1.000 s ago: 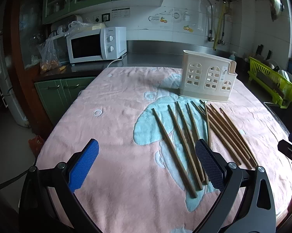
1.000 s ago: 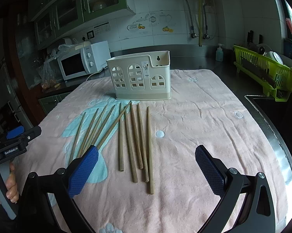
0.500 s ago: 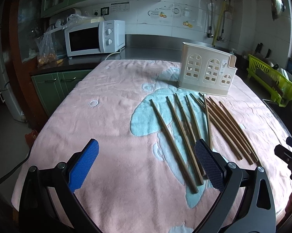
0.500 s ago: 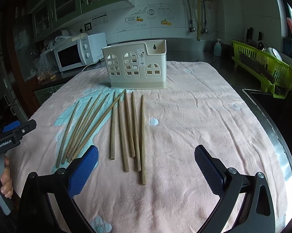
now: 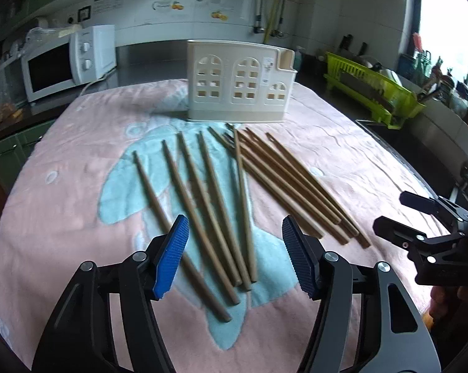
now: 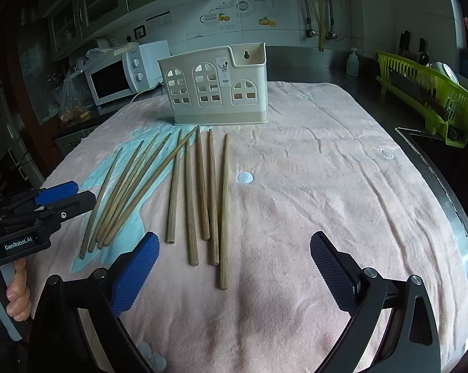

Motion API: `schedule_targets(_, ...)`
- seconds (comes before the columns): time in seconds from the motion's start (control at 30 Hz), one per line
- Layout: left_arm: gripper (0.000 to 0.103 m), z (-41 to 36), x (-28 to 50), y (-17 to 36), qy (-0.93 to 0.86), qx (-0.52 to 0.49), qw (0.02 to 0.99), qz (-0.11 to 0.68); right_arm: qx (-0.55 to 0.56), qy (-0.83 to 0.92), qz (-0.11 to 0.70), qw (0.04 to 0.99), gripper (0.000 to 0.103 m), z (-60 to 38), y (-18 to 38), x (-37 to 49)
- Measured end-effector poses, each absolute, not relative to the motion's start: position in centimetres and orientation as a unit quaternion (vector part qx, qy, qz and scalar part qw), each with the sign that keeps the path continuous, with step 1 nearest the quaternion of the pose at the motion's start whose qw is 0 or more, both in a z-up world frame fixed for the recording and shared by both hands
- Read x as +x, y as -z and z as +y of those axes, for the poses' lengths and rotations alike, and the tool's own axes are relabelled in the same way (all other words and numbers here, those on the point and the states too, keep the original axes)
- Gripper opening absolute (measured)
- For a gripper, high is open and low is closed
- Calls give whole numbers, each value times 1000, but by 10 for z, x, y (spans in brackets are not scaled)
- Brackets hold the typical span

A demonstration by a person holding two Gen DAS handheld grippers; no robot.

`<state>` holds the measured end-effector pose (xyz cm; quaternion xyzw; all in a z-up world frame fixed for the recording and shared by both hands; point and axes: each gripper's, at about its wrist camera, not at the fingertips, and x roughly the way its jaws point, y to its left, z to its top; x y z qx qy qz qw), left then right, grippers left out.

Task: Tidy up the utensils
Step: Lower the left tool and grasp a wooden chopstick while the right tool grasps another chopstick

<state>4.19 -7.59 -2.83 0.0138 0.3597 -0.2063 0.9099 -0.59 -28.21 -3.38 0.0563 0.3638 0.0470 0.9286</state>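
Observation:
Several wooden chopsticks (image 5: 215, 199) lie spread on a pink towel (image 5: 63, 217), in front of a cream utensil holder (image 5: 240, 85) with arched window cut-outs. They also show in the right wrist view (image 6: 199, 186), as does the holder (image 6: 215, 87). My left gripper (image 5: 235, 255) is open and empty, low over the near ends of the left group of chopsticks. My right gripper (image 6: 234, 272) is open and empty, just behind the near ends of the right group. Each gripper shows in the other's view, the right (image 5: 426, 236) and the left (image 6: 47, 205).
A white microwave (image 5: 66, 62) stands at the back left on the counter. A green dish rack (image 5: 373, 93) sits to the right by the sink edge (image 6: 445, 186). The towel (image 6: 327, 171) covers the whole table.
Both grippers have moved forward and lower toward the chopsticks. The left gripper has swung right so the chopsticks lie between its fingers, and its fingers stand closer together than before.

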Motion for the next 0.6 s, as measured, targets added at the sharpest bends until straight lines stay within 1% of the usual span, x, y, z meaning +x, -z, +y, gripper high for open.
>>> schedule_targets(0.07,50,-85,47,33,227,16,900,371,63,-49,366,927,94,-285,36,-5)
schedule_targets(0.1,48,-88,49,35,236,17,895,377,67,-50,367,927,94,-286,37,-4)
schedule_targets(0.17,39,-95,56,42,248,17,886,392,75,-53,368,925,94,-289,39,-3)
schedule_targets(0.33,28,-106,71,55,246,33,873,420,88,-59,370,923,94,-294,41,-2)
schedule_targets(0.43,27,-105,77,61,235,34,870,432,90,-61,369,923,94,-294,41,-1)
schedule_targets(0.6,26,-109,79,68,231,46,865,443,93,-61,369,923,94,-296,41,-1)
